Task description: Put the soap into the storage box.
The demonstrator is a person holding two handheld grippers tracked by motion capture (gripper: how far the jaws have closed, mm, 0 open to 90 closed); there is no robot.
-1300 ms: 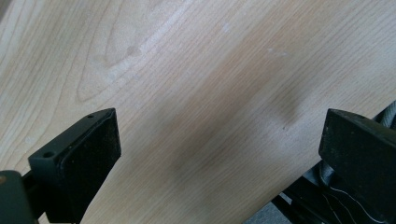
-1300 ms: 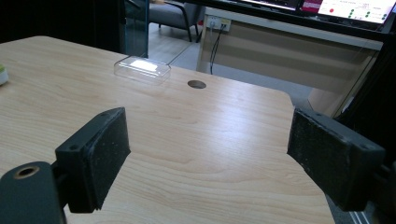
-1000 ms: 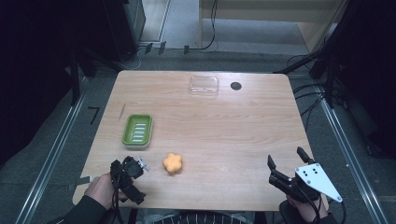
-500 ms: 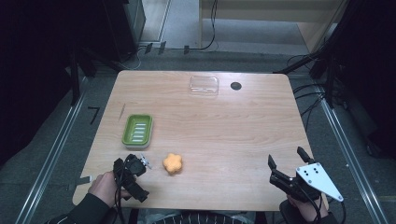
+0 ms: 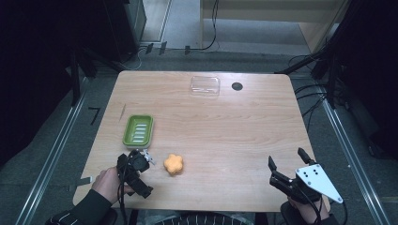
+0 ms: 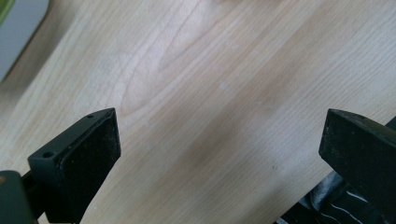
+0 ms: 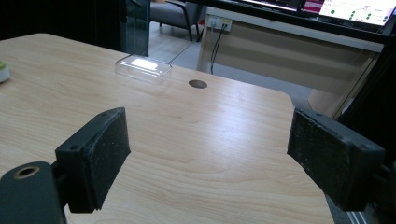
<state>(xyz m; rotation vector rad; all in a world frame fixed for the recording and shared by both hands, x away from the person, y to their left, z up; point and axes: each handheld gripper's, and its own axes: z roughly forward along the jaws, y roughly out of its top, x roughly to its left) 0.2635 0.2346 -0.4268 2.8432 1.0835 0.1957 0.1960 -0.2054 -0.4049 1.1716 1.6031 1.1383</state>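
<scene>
Left gripper (image 5: 141, 161) hovers low over the wooden table (image 5: 225, 122), just beside the orange flower-shaped soap (image 5: 173, 164), which lies on the bare wood a little nearer the person than the green soap dish (image 5: 138, 130). Jaws spread wide, nothing between them; in the left gripper view there is bare wood grain between the two black pads (image 6: 88, 154). It looks lined up for a reach at the soap, the dish close by as the likely home for it. The right gripper (image 5: 287, 161) waits well apart from the soap at the table's near corner, its jaws also wide apart and holding nothing, pointed up the table toward the clear plastic lid (image 7: 144, 68) at the far edge, probably parked out of the way.
</scene>
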